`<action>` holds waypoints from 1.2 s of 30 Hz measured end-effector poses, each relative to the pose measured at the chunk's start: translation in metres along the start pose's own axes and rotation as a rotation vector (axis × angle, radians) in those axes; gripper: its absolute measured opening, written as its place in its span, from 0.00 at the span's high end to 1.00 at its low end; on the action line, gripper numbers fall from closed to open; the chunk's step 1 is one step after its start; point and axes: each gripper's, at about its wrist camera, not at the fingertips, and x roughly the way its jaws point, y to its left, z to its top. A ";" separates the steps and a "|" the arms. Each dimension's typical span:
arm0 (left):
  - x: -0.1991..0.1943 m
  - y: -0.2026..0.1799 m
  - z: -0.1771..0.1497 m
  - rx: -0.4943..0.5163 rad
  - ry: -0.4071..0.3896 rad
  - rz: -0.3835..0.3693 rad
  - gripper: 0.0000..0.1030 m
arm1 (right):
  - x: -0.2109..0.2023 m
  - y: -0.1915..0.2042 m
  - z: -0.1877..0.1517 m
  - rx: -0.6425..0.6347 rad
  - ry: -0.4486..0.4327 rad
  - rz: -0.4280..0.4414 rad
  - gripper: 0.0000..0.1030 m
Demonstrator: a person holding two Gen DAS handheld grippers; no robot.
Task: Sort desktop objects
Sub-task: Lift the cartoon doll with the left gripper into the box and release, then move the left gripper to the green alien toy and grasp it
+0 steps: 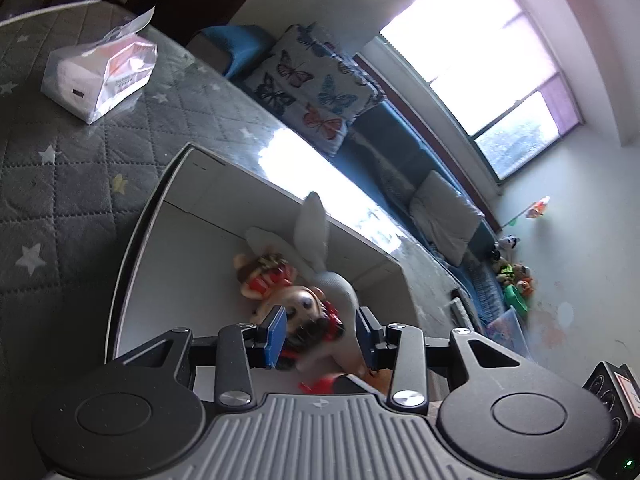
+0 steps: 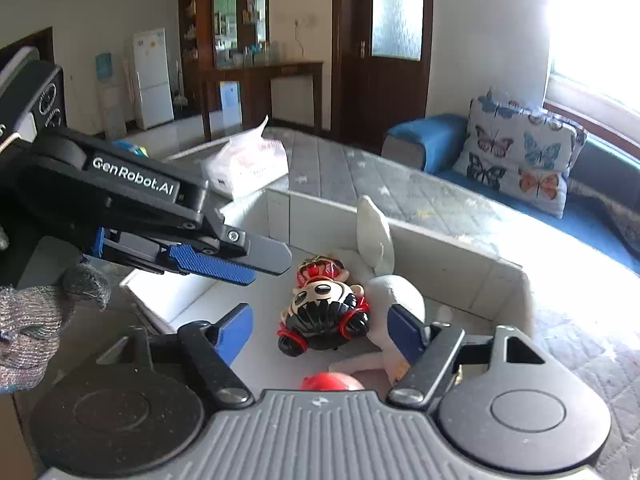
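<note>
Jaws of both the left gripper (image 1: 320,334) and right gripper (image 2: 320,330) stood released, gripping nothing. Beneath them, a black-and-red figurine (image 2: 324,316) lay inside the white box (image 2: 460,252), touching a white plush rabbit (image 2: 394,292).

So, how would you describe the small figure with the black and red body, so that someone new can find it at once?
Find the white cardboard box on the grey quilted table cover. Inside it, left of the white plush rabbit, lies the figure. It is the only hard, glossy toy there: black body with red trim, cream face with dark eye patches, red and gold headpiece.
</note>
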 end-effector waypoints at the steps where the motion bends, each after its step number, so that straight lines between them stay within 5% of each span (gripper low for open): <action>1: -0.004 -0.002 -0.004 0.008 -0.005 -0.002 0.61 | -0.008 0.001 -0.004 0.004 -0.010 0.001 0.21; 15: -0.031 -0.029 -0.065 0.114 0.004 -0.028 0.61 | -0.081 0.009 -0.069 0.006 -0.046 -0.031 0.16; 36: 0.017 -0.041 -0.108 0.090 0.188 -0.100 0.61 | -0.055 -0.010 -0.119 0.181 0.049 -0.029 0.18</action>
